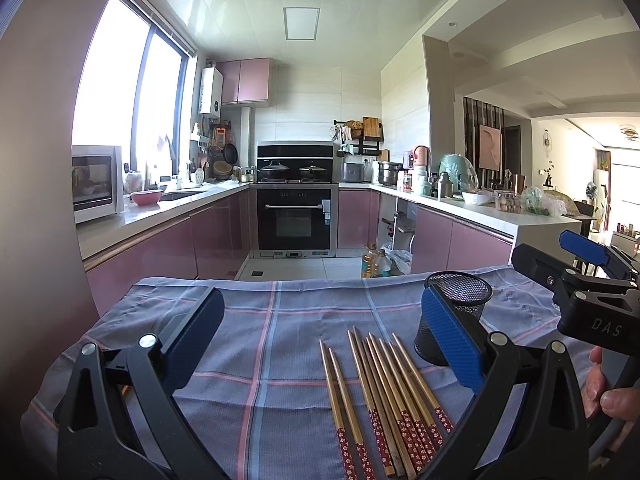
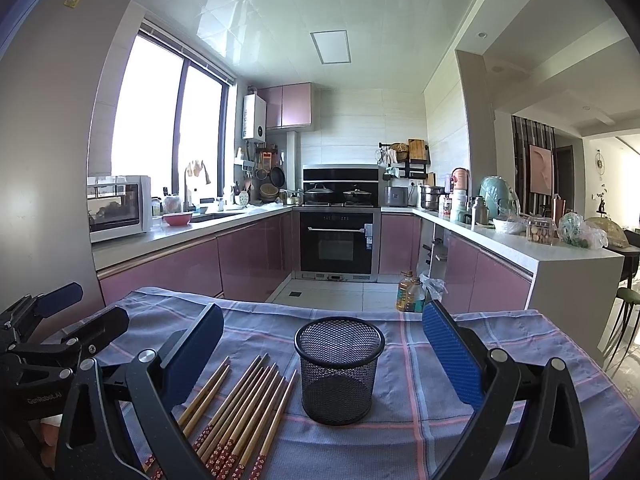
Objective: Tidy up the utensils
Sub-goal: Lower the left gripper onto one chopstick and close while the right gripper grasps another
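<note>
Chopsticks (image 2: 240, 412) lie flat beside mesh cup (image 2: 339, 368), probably empty; left gripper (image 1: 320, 340), right gripper (image 2: 322, 352) gape wide, holding nothing, poised for pickup.

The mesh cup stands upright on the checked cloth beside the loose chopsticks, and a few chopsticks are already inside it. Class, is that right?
Not quite. The mesh cup does stand upright on the checked cloth beside the chopsticks, but it is empty: the right wrist view looks through its mesh and shows nothing inside. All the chopsticks lie flat on the cloth.
</note>
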A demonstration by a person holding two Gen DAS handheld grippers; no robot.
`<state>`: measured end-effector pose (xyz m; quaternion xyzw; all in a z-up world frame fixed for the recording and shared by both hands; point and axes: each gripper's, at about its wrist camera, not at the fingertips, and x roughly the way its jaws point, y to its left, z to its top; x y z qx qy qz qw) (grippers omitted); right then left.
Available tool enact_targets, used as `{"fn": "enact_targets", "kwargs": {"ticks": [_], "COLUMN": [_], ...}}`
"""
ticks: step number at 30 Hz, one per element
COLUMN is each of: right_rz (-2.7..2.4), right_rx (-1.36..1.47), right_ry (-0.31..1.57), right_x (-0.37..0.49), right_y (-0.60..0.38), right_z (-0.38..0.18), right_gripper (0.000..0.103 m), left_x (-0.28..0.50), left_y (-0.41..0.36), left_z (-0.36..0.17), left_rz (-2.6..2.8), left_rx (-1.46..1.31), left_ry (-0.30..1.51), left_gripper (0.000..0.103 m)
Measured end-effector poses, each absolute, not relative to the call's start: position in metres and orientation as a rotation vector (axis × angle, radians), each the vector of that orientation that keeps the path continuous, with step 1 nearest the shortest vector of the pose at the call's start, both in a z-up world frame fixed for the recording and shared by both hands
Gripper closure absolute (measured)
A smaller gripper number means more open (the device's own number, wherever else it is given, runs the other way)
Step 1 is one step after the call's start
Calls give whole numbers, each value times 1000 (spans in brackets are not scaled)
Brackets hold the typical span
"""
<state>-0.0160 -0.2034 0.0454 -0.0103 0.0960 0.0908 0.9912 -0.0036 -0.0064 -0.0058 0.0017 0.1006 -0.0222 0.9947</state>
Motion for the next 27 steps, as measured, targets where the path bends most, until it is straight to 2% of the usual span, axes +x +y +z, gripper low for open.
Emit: {"fn": "enact_targets", "kwargs": {"ticks": [5, 10, 13, 16, 19, 25, 27], "right_rz": [249, 329, 358, 375, 381, 396, 393], "right_rx": [-36, -53, -56, -35, 0, 25, 12], "right_ry": [281, 467, 568, 670, 744, 845, 856], "right_x": [-5, 18, 30, 43, 55, 70, 72], "right_y": [-197, -184, -177, -175, -175, -171, -170], "right_z": [34, 6, -16, -36, -50, -65, -66], "right_gripper": [7, 8, 16, 22, 29, 43, 45], "left_x": [11, 39, 58, 75, 89, 111, 116], "left_y": [-2, 0, 5, 9, 8, 6, 3], "left_z": [-15, -36, -53, -70, -85, -105, -109], "left_rz": [-39, -57, -77, -100, -136, -168, -182], "left_rx": [17, 69, 84, 88, 72, 90, 87], "left_ry": [288, 447, 543, 622, 687, 792, 820], "left_gripper": [6, 6, 18, 25, 38, 51, 54]}}
